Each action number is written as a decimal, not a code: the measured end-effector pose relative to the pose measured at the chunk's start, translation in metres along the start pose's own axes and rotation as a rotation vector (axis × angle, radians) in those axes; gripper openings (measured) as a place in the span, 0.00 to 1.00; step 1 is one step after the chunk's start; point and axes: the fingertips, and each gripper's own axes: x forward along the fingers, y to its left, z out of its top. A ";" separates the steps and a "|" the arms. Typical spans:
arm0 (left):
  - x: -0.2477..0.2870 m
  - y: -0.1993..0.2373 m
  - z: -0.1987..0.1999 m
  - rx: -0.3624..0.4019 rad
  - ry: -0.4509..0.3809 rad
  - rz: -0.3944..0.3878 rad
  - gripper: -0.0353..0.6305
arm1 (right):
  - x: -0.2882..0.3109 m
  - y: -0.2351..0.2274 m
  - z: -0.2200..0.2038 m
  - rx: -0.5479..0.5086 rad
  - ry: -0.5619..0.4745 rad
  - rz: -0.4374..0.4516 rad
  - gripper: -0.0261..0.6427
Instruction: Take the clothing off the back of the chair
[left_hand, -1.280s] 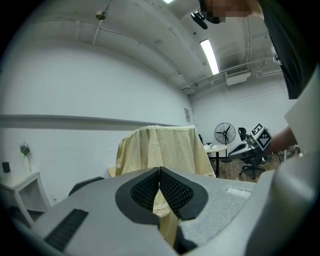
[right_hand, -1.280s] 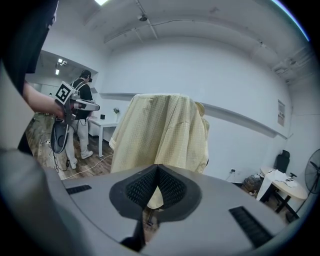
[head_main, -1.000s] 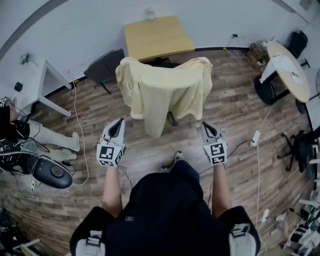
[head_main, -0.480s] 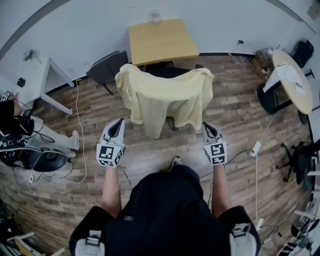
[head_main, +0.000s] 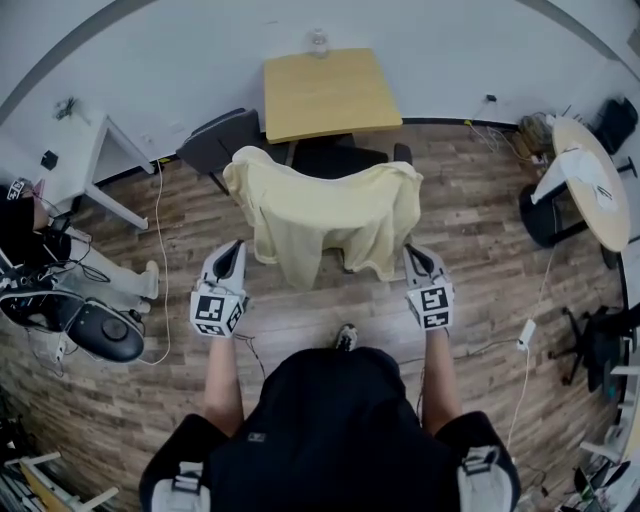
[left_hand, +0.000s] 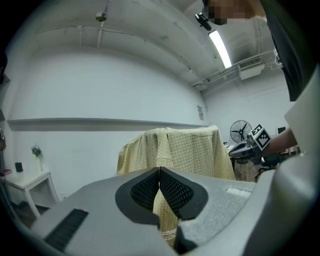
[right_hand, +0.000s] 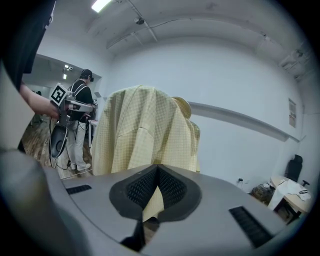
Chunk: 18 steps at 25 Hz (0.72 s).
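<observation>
A pale yellow checked shirt hangs draped over the back of a dark chair in the middle of the wooden floor. It also fills the centre of the left gripper view as the shirt and of the right gripper view as the shirt. My left gripper is shut and empty, just left of the shirt's lower hem. On the other side my right gripper is likewise shut and empty, close to the shirt's lower right corner. Neither touches the cloth.
A wooden table stands against the wall behind the chair, with a second dark chair to its left. A white desk and a person's legs are at the left, a round table at the right. Cables trail on the floor.
Both grippers and I have come closer to the chair; the shirt now hangs nearer to the two gripper tips. The jaws stayed shut.
</observation>
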 end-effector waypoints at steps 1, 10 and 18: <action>0.002 -0.001 0.000 0.004 0.002 0.006 0.06 | 0.003 -0.005 0.000 0.003 -0.002 0.000 0.03; 0.006 0.011 -0.004 -0.009 0.023 0.093 0.06 | 0.031 -0.032 0.007 -0.013 -0.039 0.040 0.03; 0.027 0.020 -0.004 -0.011 0.027 0.139 0.06 | 0.058 -0.054 0.012 -0.025 -0.045 0.071 0.03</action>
